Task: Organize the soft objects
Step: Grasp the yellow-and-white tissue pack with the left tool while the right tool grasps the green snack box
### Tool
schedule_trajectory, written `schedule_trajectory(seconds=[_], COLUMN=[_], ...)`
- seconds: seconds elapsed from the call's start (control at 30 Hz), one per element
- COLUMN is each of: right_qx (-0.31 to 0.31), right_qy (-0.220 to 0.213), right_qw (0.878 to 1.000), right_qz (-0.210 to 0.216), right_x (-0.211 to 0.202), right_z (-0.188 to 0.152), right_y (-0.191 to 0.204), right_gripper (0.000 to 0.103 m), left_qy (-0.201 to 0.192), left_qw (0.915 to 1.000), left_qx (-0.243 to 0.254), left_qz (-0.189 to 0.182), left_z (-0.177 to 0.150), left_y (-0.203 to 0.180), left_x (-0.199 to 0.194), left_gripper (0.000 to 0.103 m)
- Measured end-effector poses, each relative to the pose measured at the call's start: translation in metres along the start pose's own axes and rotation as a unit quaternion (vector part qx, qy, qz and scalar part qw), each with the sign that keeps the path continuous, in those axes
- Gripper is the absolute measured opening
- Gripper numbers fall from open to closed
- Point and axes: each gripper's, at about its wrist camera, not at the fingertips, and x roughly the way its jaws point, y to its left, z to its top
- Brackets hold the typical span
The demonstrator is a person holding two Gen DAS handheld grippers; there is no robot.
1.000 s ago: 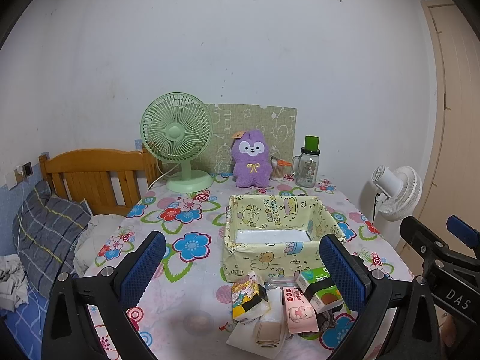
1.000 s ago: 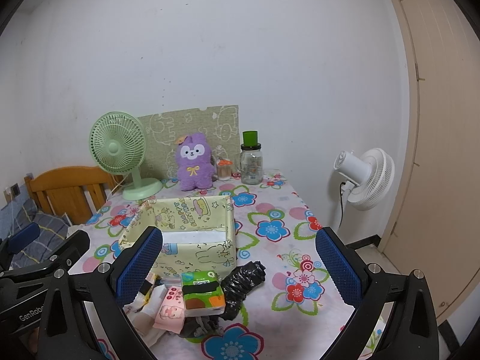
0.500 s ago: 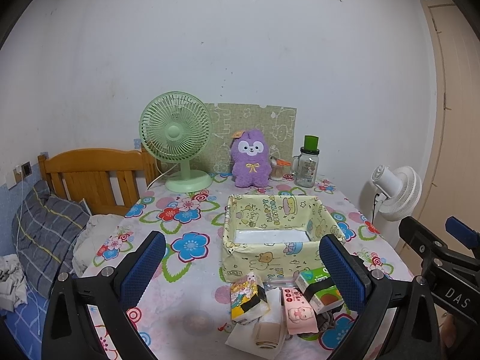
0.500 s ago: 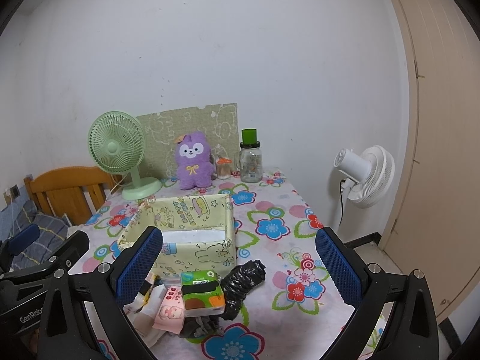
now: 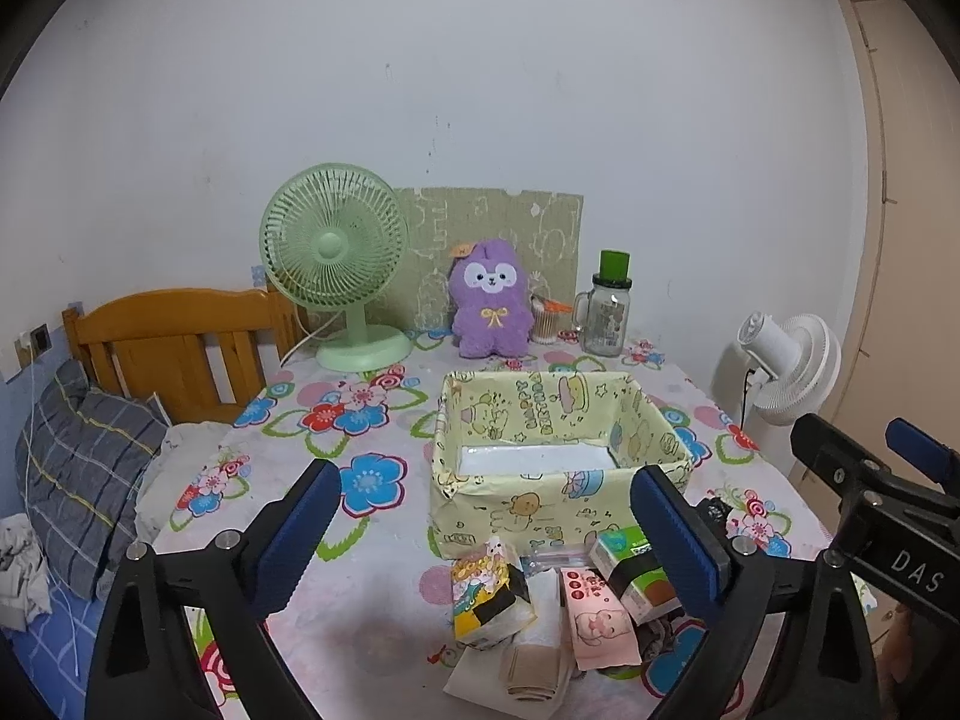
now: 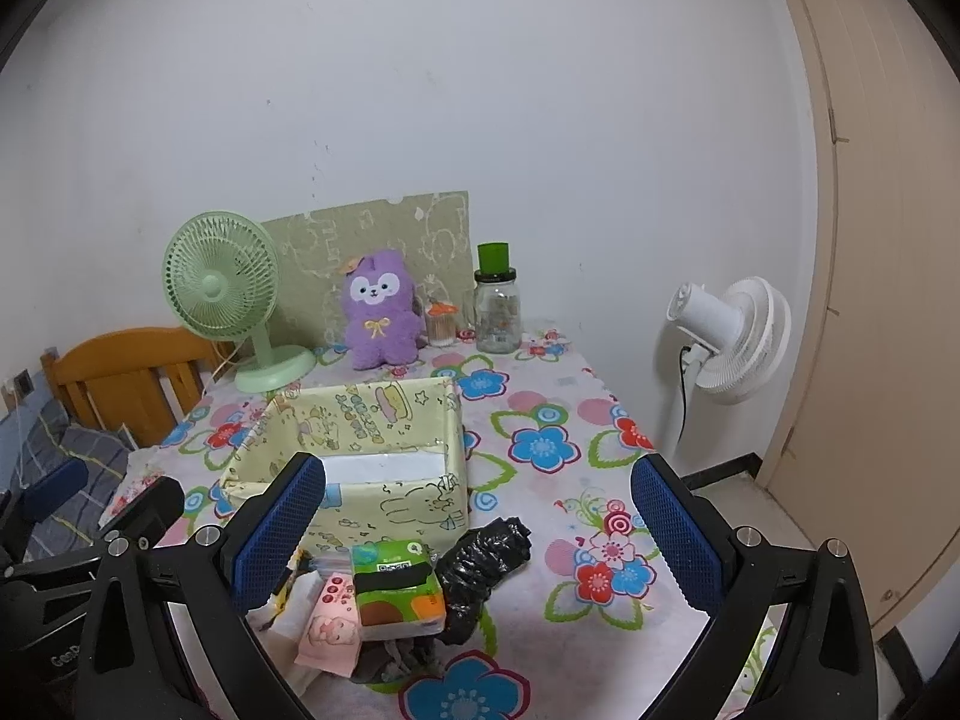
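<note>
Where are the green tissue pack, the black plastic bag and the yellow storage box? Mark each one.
green tissue pack [image 6: 397,591]: right wrist view, on its top face.
black plastic bag [image 6: 483,561]: right wrist view, on its crumpled middle.
yellow storage box [image 5: 528,513]: left wrist view, on its near outer wall.

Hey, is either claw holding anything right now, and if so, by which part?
Nothing is held. The left claw and the right claw are both wide open above the table, short of the pile of soft packets.

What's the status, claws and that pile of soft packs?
Left claw open, empty. Right claw open, empty. Tissue packs piled in front of the yellow box, none inside. Black plastic bag lies against the pile.
</note>
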Motion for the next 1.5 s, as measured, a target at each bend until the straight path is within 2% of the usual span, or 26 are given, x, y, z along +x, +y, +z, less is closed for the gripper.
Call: schedule_trajectory(seconds=[0.57, 1.1, 1.3, 1.4, 1.5], right_qx=[-0.013, -0.025, -0.026, -0.026, -0.023], right_qy=[0.053, 0.107, 0.123, 0.130, 0.139], right_qw=[0.998, 0.994, 0.991, 0.990, 0.989], right_qz=[0.015, 0.031, 0.046, 0.049, 0.053], right_x=[0.054, 0.087, 0.094, 0.098, 0.102], right_z=[-0.014, -0.041, -0.051, -0.054, -0.055], right_y=[0.010, 0.014, 0.017, 0.020, 0.022], right_gripper=[0.103, 0.098, 0.096, 0.096, 0.096], left_qy=[0.072, 0.123, 0.132, 0.130, 0.133], left_qw=[0.9974, 0.9910, 0.9900, 0.9909, 0.9907], left_qx=[0.002, 0.020, 0.028, 0.033, 0.029], left_qz=[-0.007, -0.049, -0.038, -0.015, -0.008], left_z=[-0.018, -0.045, -0.052, -0.054, -0.054], left_y=[-0.002, -0.027, -0.030, -0.028, -0.023], left_x=[0.057, 0.082, 0.086, 0.089, 0.093], left_gripper=[0.092, 0.091, 0.091, 0.091, 0.089])
